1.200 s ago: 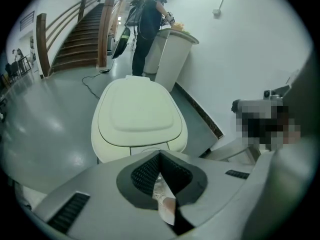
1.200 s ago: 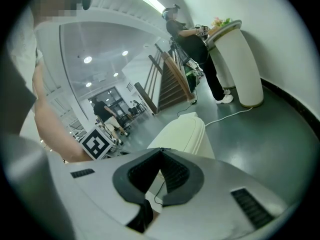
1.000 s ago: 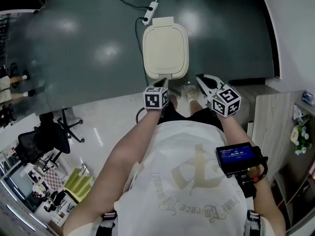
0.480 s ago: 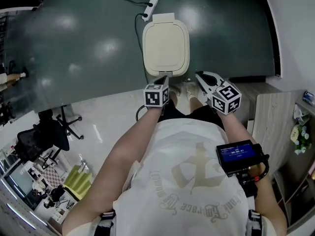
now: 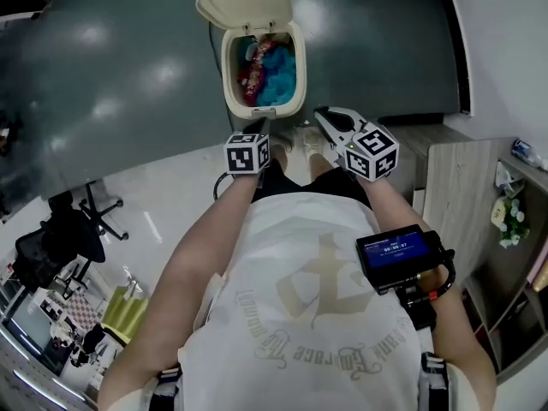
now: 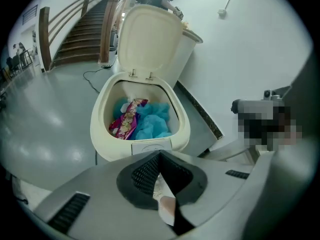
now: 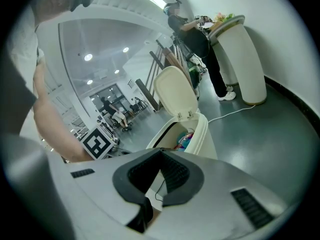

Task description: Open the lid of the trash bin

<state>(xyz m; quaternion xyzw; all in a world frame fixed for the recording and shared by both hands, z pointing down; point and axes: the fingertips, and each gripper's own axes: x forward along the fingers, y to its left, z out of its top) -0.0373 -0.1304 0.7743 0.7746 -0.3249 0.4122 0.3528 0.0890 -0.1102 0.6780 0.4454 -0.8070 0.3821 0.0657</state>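
Lower centre, the left tool (image 6: 160, 155) and right tool (image 7: 161, 151) are both clenched, empty, just short of the cream trash bin (image 5: 272, 108). Upper centre, the bin stands on grey floor (image 5: 128, 75), its lid (image 5: 244, 3) raised at the far side, blue plastic (image 5: 279, 67) and a red wrapper (image 5: 247, 72) inside.

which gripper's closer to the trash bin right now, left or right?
Left. The left gripper sits just in front of the trash bin's front rim, jaws pointing at it. The right gripper is off to the bin's right side, a little farther away.
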